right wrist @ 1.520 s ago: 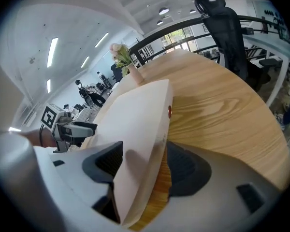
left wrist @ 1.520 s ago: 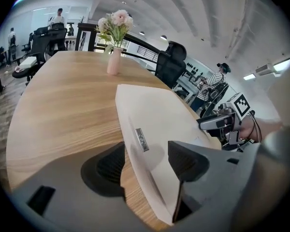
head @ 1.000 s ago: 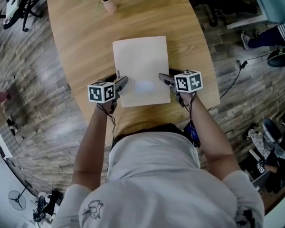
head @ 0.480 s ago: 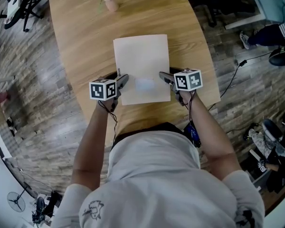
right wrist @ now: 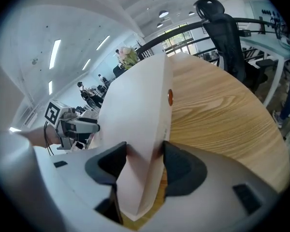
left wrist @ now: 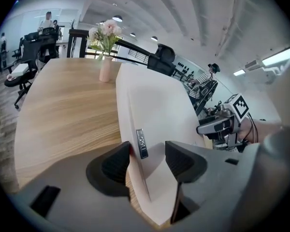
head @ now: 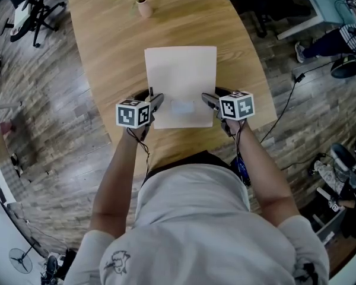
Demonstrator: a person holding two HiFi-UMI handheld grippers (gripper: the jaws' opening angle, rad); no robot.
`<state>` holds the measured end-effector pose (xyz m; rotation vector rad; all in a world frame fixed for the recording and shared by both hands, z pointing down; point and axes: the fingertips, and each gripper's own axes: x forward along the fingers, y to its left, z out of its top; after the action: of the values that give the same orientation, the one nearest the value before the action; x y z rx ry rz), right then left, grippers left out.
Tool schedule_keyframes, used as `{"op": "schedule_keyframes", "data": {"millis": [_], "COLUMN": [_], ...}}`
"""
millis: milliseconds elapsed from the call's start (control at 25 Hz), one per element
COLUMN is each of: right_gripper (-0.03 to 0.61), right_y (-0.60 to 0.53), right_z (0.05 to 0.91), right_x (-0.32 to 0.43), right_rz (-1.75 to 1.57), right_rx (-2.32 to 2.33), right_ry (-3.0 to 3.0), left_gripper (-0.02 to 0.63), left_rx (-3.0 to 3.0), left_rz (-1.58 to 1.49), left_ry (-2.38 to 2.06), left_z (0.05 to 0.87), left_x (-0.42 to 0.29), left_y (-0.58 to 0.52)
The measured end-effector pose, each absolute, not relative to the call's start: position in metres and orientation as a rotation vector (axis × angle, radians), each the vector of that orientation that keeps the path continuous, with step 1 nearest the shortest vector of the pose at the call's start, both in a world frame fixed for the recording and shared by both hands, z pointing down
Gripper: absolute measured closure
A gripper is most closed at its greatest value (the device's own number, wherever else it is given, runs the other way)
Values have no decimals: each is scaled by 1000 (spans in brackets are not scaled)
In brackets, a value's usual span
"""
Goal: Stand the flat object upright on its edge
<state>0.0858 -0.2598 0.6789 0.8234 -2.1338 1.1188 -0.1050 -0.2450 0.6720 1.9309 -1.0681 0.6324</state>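
A flat white box (head: 181,76) lies lengthwise on the wooden table (head: 107,52). My left gripper (head: 156,103) is shut on its left edge near the near end. In the left gripper view the box (left wrist: 154,100) runs between the pads (left wrist: 120,154), with a small label on its side. My right gripper (head: 209,101) is shut on the opposite edge. In the right gripper view both pads (right wrist: 160,151) press on the box (right wrist: 135,100). The near end looks raised a little off the wood, while the far end rests on the table.
A small pink vase of flowers (head: 143,6) stands at the table's far end, beyond the box. The table's rounded near edge is just below the grippers. A black office chair (right wrist: 222,28) stands past the table's right side. Cables lie on the floor at the right.
Both grippers stay at the box's near corners. The box looks slightly shorter in the head view, its near end lifted a little. The view has shifted a bit.
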Motion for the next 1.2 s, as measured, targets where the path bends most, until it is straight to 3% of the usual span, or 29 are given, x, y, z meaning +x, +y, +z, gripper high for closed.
{"op": "schedule_keyframes", "data": {"millis": [720,1200], "right_gripper": [333,336], "right_y": [-250,-265], "right_z": [586,533], "right_x": [65,62], "right_rz": [854,461], "right_rx": [989,1107], "right_ry": [-2363,-2463], "left_gripper": [377,378], "left_rx": [2251,2409], "left_rz": [540,502], "left_ry": [-1230,-1365], "left_z": [563,522], "left_x": [-126,-129], "left_y": [-246,-258]}}
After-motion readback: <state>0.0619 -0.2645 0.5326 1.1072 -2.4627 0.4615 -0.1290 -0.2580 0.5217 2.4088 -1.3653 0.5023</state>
